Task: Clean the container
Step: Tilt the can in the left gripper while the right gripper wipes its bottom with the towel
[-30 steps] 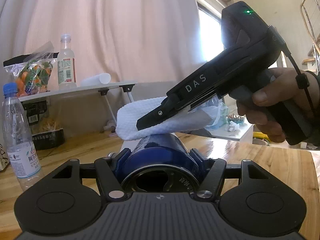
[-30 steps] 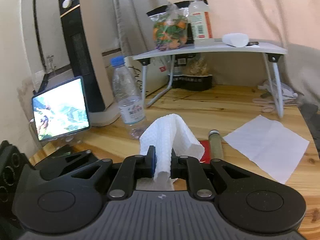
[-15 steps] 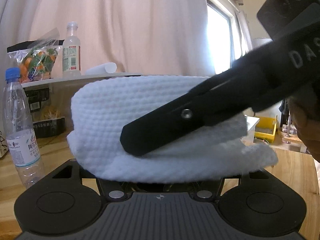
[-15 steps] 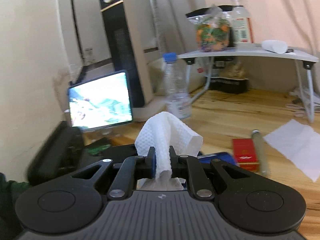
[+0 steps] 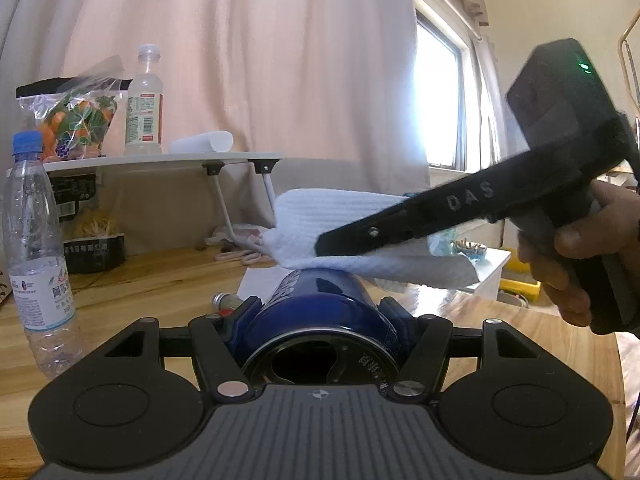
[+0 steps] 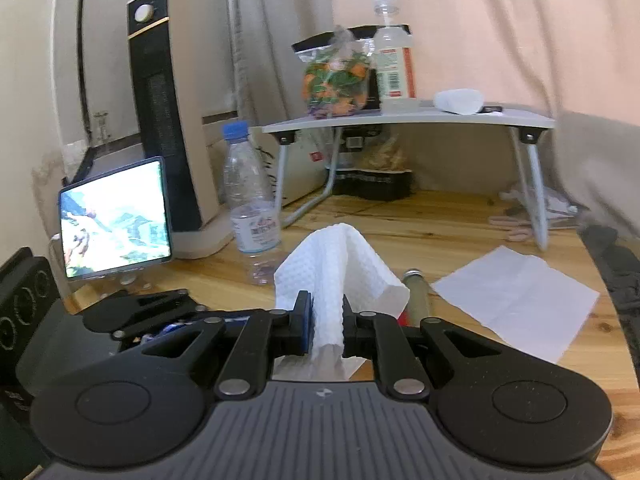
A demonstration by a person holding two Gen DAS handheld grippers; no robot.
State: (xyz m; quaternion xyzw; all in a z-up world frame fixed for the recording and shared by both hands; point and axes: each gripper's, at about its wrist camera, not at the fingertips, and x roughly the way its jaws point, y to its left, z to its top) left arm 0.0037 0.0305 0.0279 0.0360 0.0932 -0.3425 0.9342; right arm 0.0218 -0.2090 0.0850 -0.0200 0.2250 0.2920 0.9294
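Blue metal drinks can [image 5: 320,316], one, lies on its side clamped between the fingers of the left gripper [image 5: 320,320], its opened top facing the camera. One white dimpled paper towel [image 5: 340,232], pinched in the right gripper [image 6: 324,324], rests on the can's upper side. Behind, on the wooden tabletop [image 6: 420,228], stand one blue-capped clear water bottle [image 6: 250,200], one flat white paper sheet [image 6: 516,300] and one small grey folding table [image 6: 420,120].
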